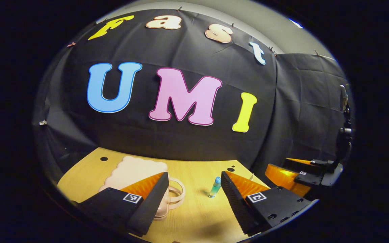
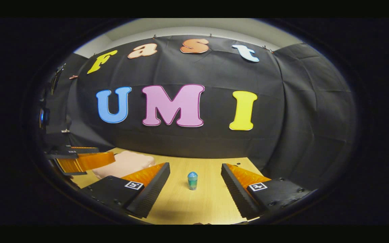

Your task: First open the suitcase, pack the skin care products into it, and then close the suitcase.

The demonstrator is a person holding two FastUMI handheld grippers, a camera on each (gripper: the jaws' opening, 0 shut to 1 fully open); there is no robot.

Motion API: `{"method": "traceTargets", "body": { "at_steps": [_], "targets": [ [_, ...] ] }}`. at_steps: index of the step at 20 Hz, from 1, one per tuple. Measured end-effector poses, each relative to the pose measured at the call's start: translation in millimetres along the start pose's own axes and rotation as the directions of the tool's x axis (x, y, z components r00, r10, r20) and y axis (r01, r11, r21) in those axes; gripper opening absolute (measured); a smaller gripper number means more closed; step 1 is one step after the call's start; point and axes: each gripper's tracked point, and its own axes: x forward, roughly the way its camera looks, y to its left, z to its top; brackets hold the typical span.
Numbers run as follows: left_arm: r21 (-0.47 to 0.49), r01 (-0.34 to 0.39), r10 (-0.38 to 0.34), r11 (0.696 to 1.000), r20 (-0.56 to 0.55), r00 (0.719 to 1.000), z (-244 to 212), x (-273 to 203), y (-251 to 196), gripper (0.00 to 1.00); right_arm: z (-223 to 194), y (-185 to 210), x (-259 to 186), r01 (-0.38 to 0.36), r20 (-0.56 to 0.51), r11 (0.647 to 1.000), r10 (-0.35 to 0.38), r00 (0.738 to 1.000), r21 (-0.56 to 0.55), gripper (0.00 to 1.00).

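lying shut, one suitcase; one bottle, apparently upright.

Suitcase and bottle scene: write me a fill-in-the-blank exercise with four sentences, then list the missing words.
1. The pink suitcase lies on the table with its lid ____.
2. The small bottle with the blue cap stands ____ on the table.
3. The fingers of the right gripper are spread ____, holding nothing.
4. In the left gripper view, the bottle stands to the ____ of the suitcase.

Missing words: closed; upright; open; right
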Motion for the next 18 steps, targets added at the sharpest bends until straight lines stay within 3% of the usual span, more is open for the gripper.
{"method": "traceTargets", "body": {
  "at_steps": [4, 7, 12, 15, 17, 18],
  "targets": [
    [0.059, 0.007, -0.002, 0.998, -0.081, 0.997, -32.9, 64.2, -3.9, 0.98, 7.1, -11.3, 19.1, 0.006, 0.033, 0.999, -0.004, 0.999, -0.033, 0.96],
    [0.003, 0.017, -0.016, 1.000, -0.177, 0.984, -69.5, 111.3, -8.4, 0.95, 2.5, -20.6, 23.1, 0.005, 0.026, 1.000, -0.004, 1.000, -0.030, 0.96],
    [-0.030, -0.034, 0.022, 0.999, -0.326, 0.945, -137.2, 174.7, -4.0, 0.84, -21.4, -38.0, 32.7, 0.015, -0.050, 1.000, -0.014, 0.999, 0.011, 0.96],
    [0.007, -0.114, 0.106, 0.993, -0.426, 0.899, -172.0, 193.4, 13.3, 0.67, -46.8, -41.2, 40.5, -0.009, -0.122, 1.000, 0.009, 0.993, 0.003, 0.96],
    [0.048, -0.151, 0.156, 0.987, -0.480, 0.863, -192.9, 203.9, 18.0, 0.66, -64.7, -48.9, 40.2, -0.004, -0.165, 1.000, 0.005, 0.986, 0.009, 0.92],
    [0.072, -0.174, 0.187, 0.982, -0.502, 0.844, -202.3, 207.9, 21.9, 0.73, -72.7, -52.4, 40.3, 0.002, -0.187, 1.000, 0.002, 0.982, 0.024, 0.97]
  ]
}}
